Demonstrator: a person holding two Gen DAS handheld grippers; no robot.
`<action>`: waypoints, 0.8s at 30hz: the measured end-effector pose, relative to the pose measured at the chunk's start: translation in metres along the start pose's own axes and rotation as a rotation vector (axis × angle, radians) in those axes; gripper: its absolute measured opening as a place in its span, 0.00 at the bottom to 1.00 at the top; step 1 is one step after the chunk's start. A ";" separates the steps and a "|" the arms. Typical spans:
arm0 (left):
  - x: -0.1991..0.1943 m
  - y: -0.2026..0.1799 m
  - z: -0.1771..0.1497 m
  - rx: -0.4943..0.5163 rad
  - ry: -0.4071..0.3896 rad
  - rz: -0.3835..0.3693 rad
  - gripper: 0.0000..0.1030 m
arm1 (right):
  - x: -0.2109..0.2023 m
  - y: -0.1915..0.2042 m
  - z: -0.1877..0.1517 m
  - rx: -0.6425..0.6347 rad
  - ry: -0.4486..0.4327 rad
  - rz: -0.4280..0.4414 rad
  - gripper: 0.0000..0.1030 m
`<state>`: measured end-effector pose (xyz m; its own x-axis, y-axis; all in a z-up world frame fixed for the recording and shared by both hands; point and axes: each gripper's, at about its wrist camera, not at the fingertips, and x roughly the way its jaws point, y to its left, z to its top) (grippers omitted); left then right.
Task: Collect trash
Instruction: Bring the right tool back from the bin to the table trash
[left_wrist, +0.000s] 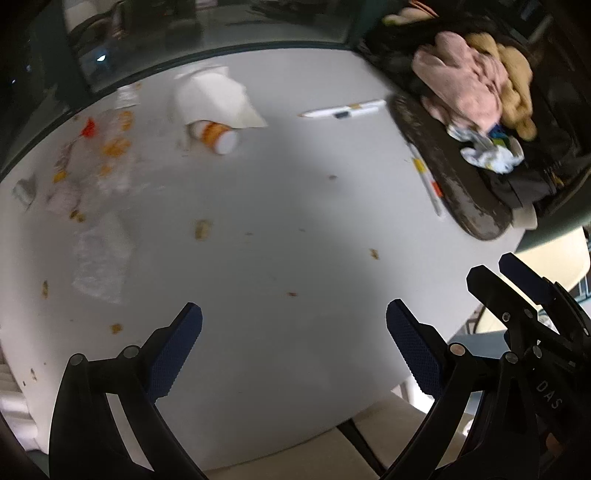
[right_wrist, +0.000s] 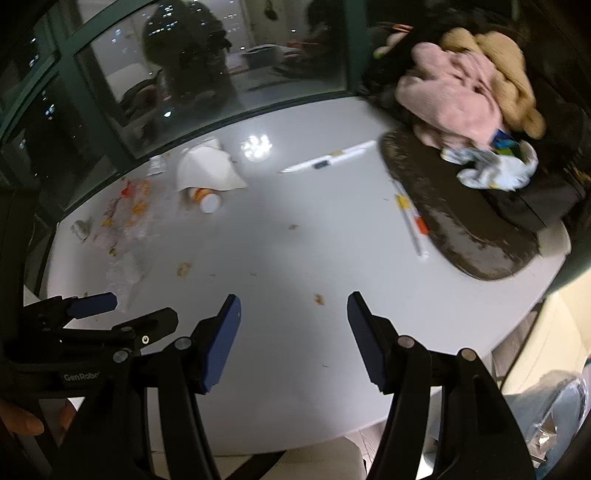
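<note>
Trash lies on a round white table (left_wrist: 295, 229). A tipped orange-and-white bottle (left_wrist: 216, 134) lies under a crumpled white paper (left_wrist: 214, 98) at the far left; both show in the right wrist view, bottle (right_wrist: 207, 199) and paper (right_wrist: 207, 170). Clear plastic wrappers (left_wrist: 99, 258) with orange crumbs (left_wrist: 114, 147) lie at the left. My left gripper (left_wrist: 293, 321) is open and empty over the near table. My right gripper (right_wrist: 293, 312) is open and empty; it shows at the right of the left wrist view (left_wrist: 517, 277).
Two white pens (left_wrist: 343, 110) (left_wrist: 428, 181) lie near a dark mat (left_wrist: 447, 177) at the right. Pink and tan cloths (left_wrist: 476, 85) and a crumpled wrapper (left_wrist: 491, 151) sit on it. A dark window (right_wrist: 221, 66) runs behind. A pale chair seat (left_wrist: 332, 443) is below the near edge.
</note>
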<state>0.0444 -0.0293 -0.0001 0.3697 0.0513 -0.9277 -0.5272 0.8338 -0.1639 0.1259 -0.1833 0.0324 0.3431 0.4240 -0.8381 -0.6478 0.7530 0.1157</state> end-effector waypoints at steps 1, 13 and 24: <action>-0.003 0.011 0.000 -0.012 -0.004 0.002 0.94 | 0.002 0.010 0.003 -0.014 0.000 0.006 0.56; -0.029 0.123 0.001 -0.136 -0.046 0.014 0.94 | 0.020 0.119 0.024 -0.148 -0.008 0.055 0.56; -0.045 0.219 -0.017 -0.226 -0.053 0.033 0.94 | 0.038 0.211 0.019 -0.229 0.018 0.105 0.56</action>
<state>-0.1005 0.1417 -0.0002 0.3864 0.1103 -0.9157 -0.6953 0.6872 -0.2106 0.0147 0.0013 0.0351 0.2553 0.4834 -0.8373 -0.8169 0.5711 0.0807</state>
